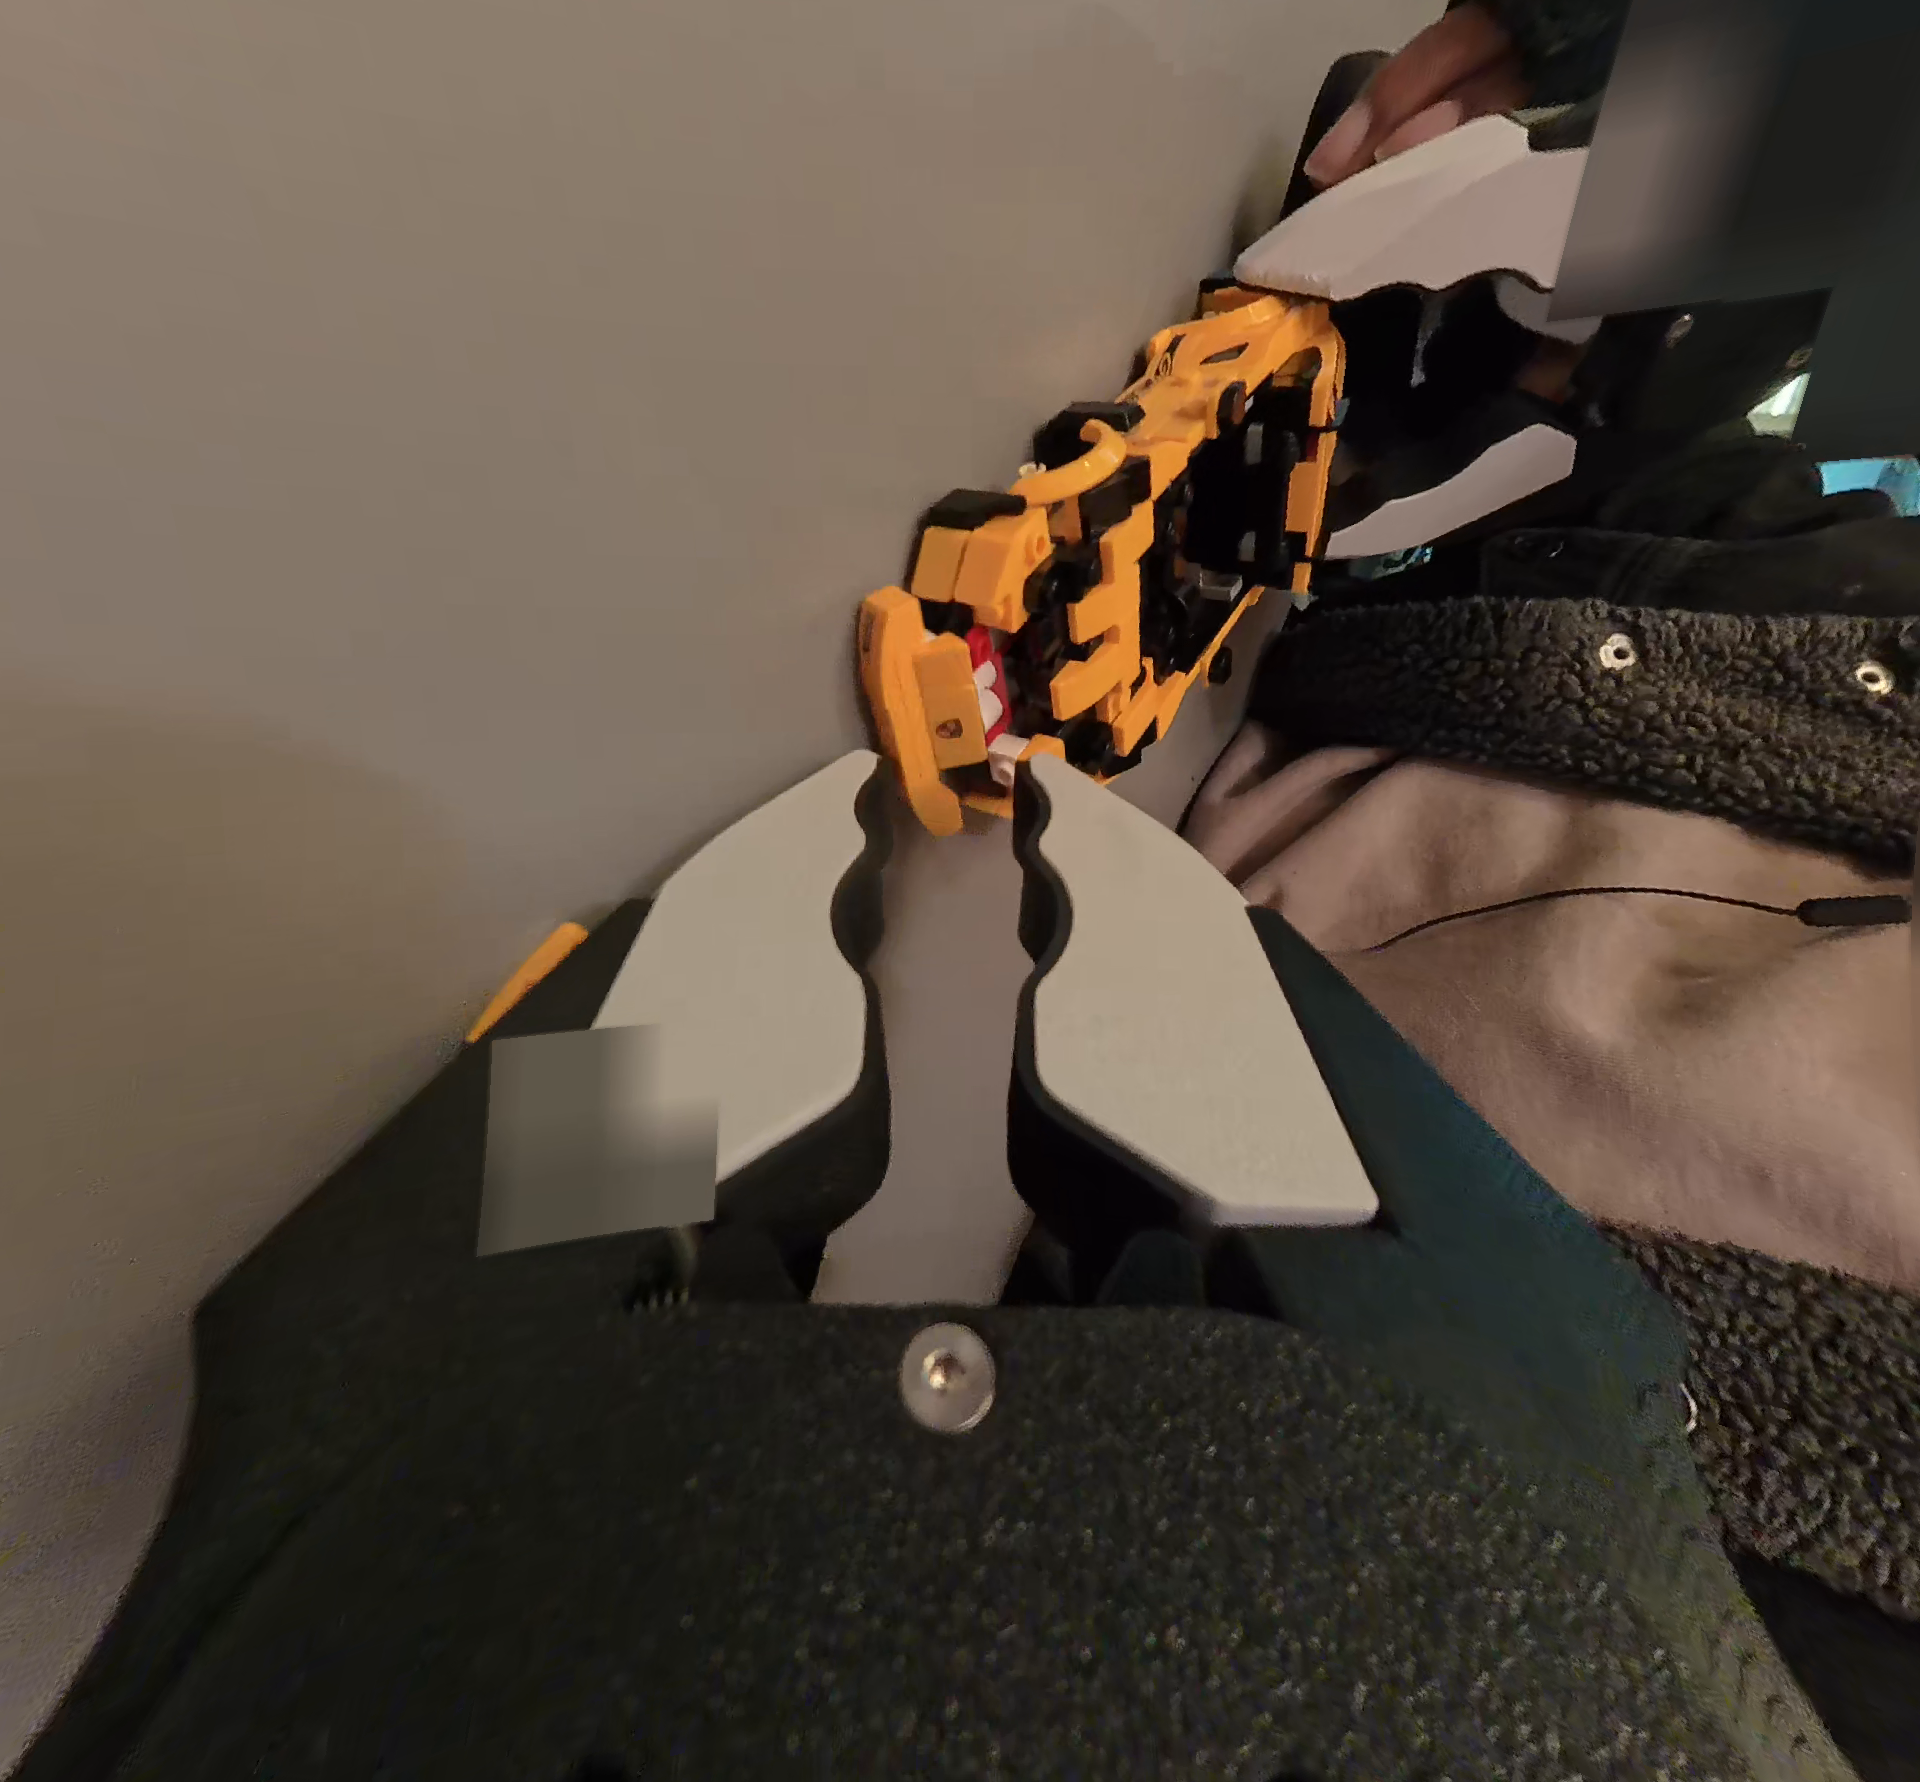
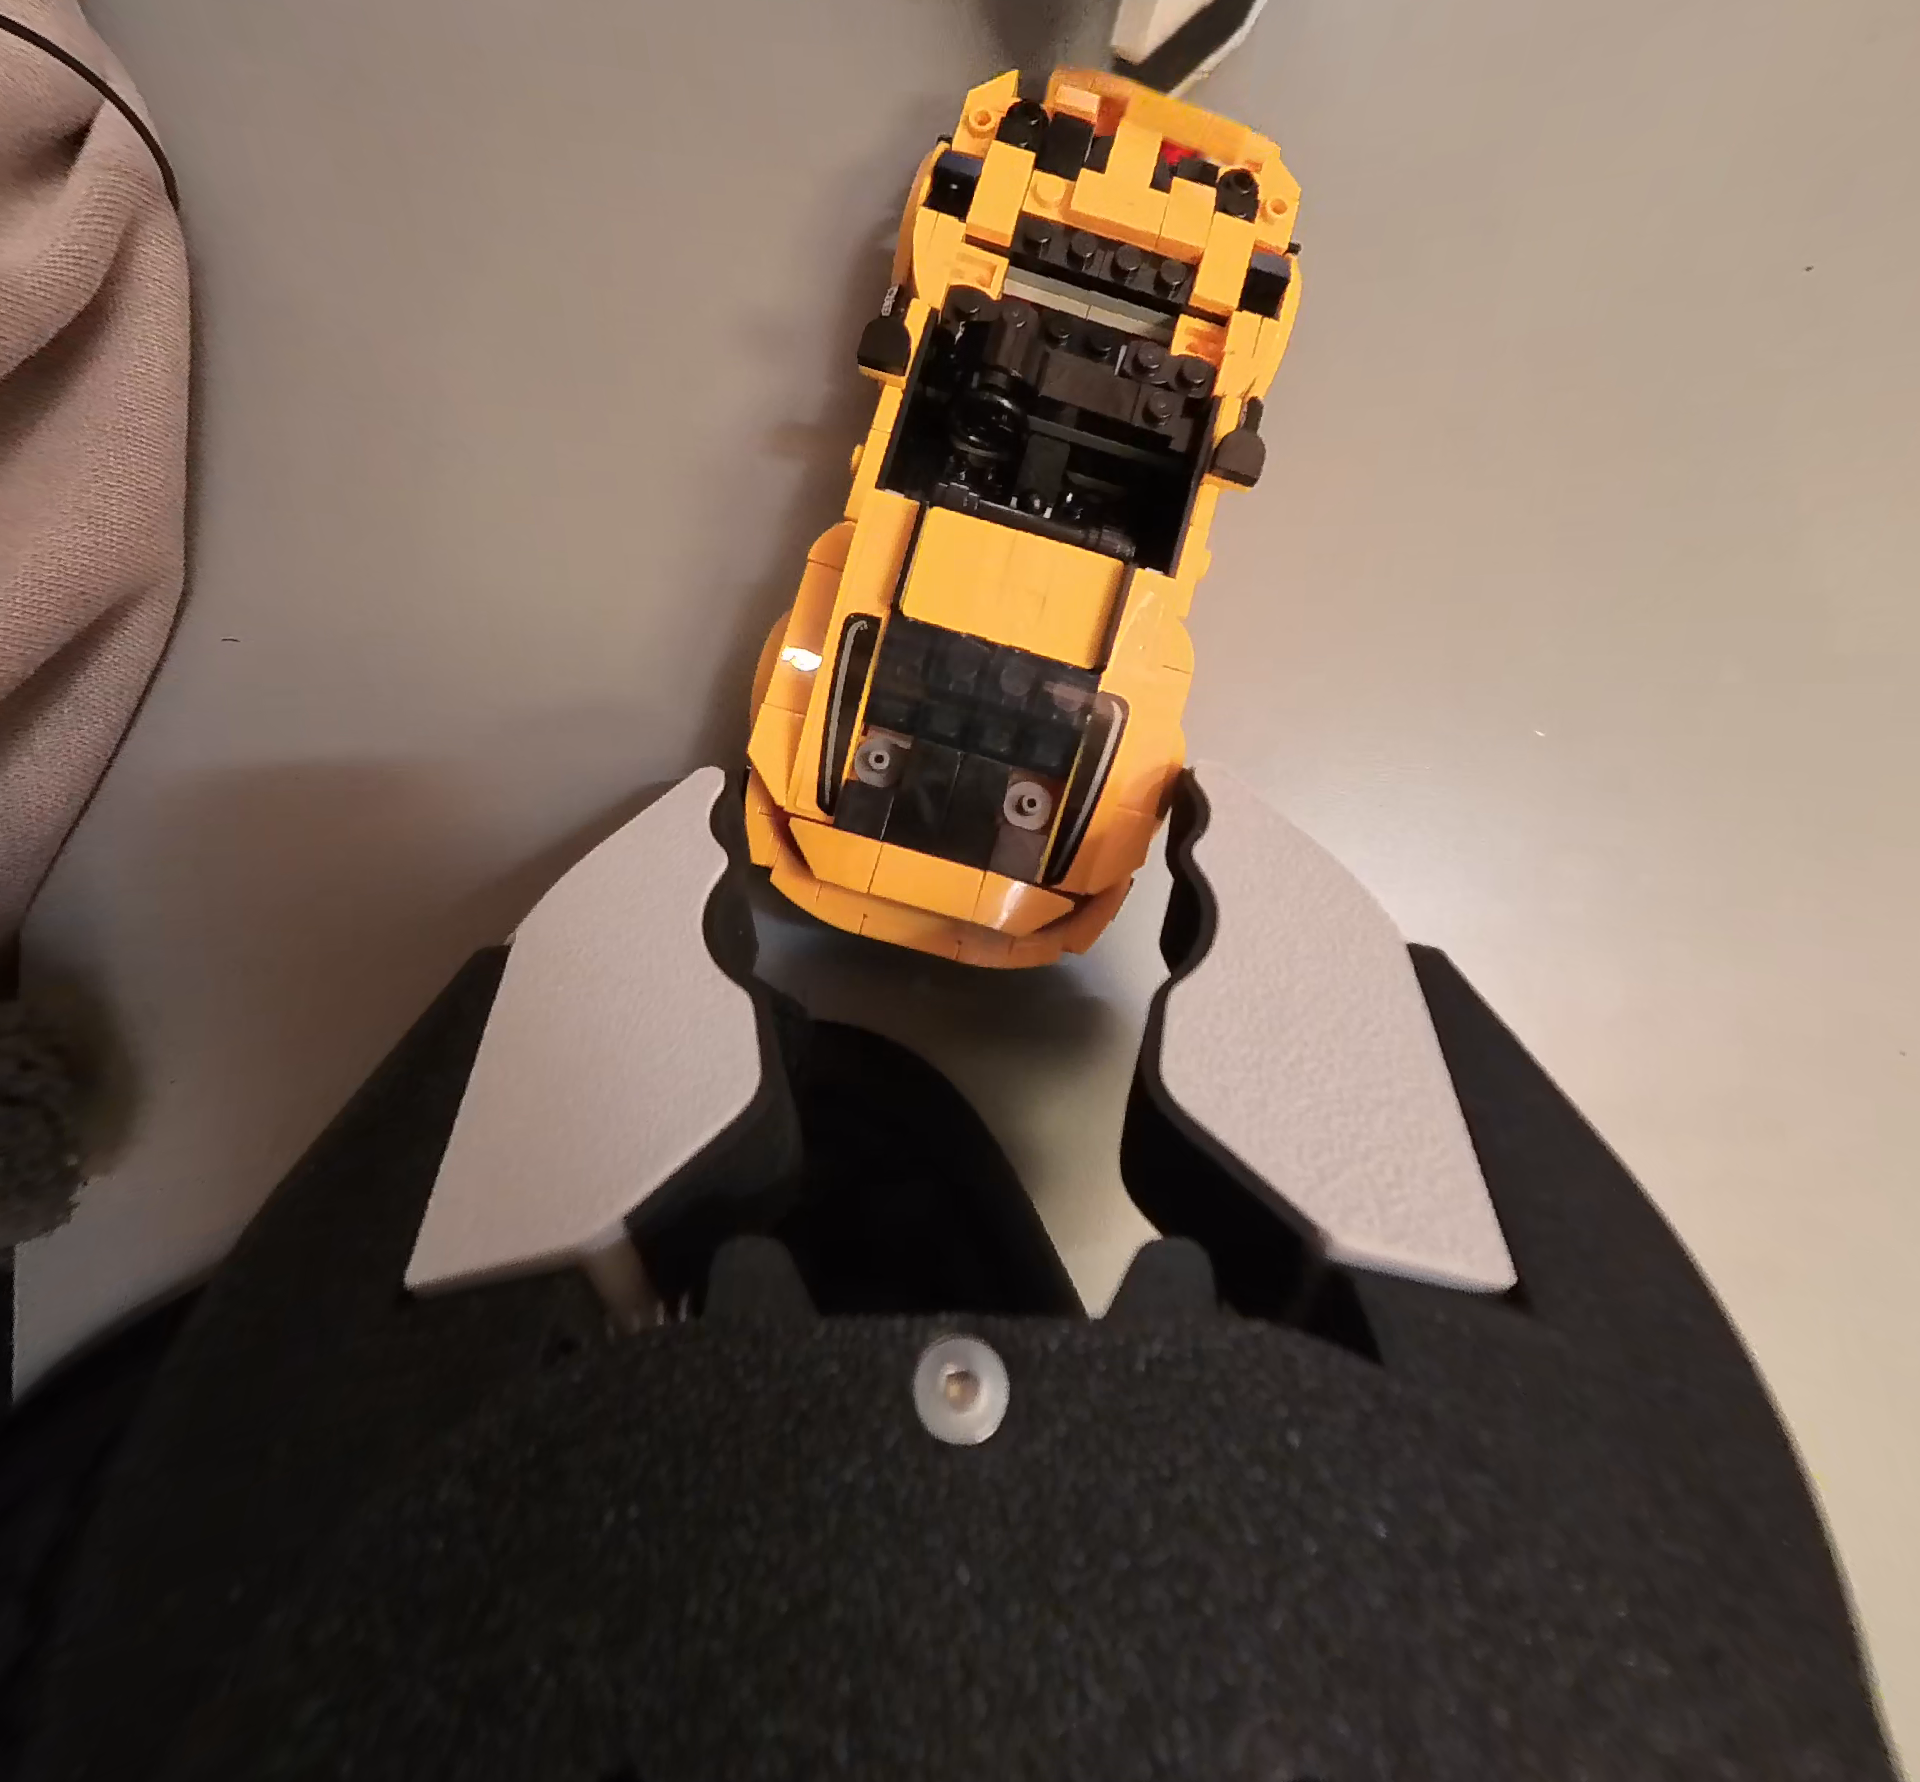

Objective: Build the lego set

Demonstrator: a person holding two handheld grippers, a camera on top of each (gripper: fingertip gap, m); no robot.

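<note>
Yellow-and-black brick-built lego car [image 2: 1023, 527] flat on the grey table [image 2: 1558, 537], long axis running between both grippers: right gripper [image 2: 951, 787] spread wide, nose between its jaws; left gripper [image 1: 951, 776] narrowly parted at the tail, contact unclear.

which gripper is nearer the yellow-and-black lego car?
Right, narrowly. The right gripper is open, fingers flanking the yellow-and-black lego car's nose. The left gripper sits at its tail end, tips apparently touching it.

Left tool [image 1: 951, 792] fingers parted, tips at yellow lego car [image 1: 1101, 569] rear; right tool [image 1: 1455, 361] at front.
</note>
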